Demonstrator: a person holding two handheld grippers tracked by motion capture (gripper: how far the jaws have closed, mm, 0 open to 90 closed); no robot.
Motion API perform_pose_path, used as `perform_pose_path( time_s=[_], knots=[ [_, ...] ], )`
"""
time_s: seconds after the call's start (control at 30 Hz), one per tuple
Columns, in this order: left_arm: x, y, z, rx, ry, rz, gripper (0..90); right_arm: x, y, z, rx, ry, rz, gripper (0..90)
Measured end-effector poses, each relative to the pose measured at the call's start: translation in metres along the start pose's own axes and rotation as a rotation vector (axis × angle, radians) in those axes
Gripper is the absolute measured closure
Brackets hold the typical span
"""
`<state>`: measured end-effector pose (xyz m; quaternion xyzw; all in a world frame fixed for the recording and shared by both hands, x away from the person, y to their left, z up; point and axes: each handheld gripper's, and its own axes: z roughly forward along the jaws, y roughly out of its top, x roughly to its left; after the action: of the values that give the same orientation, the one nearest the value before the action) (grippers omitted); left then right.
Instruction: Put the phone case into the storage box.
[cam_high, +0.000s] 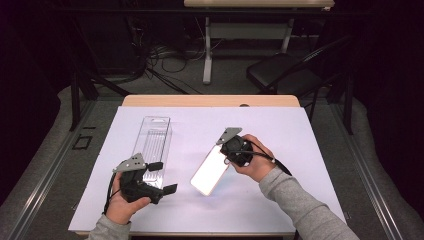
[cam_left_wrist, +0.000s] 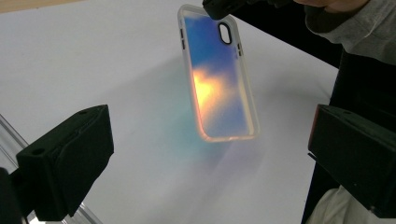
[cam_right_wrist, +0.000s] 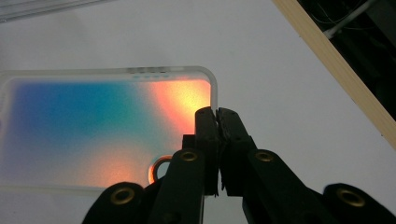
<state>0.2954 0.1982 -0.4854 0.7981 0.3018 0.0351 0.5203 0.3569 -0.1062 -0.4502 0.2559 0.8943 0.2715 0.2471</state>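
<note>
Slippage threatens: right gripper (cam_right_wrist: 217, 114) pinches only the phone case (cam_left_wrist: 217, 74) rim, so it could twist free; left gripper (cam_high: 162, 176) gapes, empty, near clear packaging (cam_high: 154, 142).

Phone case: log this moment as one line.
right tool shut on phone case, tilted above table | left tool open, empty | clear packaging beside it

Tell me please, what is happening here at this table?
A person works with two hand-held grippers. The right gripper is shut on the end of an iridescent phone case, near its camera cutout, and holds it tilted above the white table cover. The left gripper is open with nothing between its jaws, and points towards the case. A clear plastic package lies on the cover beside the left gripper.
</note>
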Motion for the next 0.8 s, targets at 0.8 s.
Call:
perform_pose_path(
  time_s=[0.8],
  knots=[
    [0.001,0.022,0.031,0.041,-0.01,-0.011,18.6,0.007,0.001,-0.009,-0.039,-0.005,-0.031,87.9]
  ],
)
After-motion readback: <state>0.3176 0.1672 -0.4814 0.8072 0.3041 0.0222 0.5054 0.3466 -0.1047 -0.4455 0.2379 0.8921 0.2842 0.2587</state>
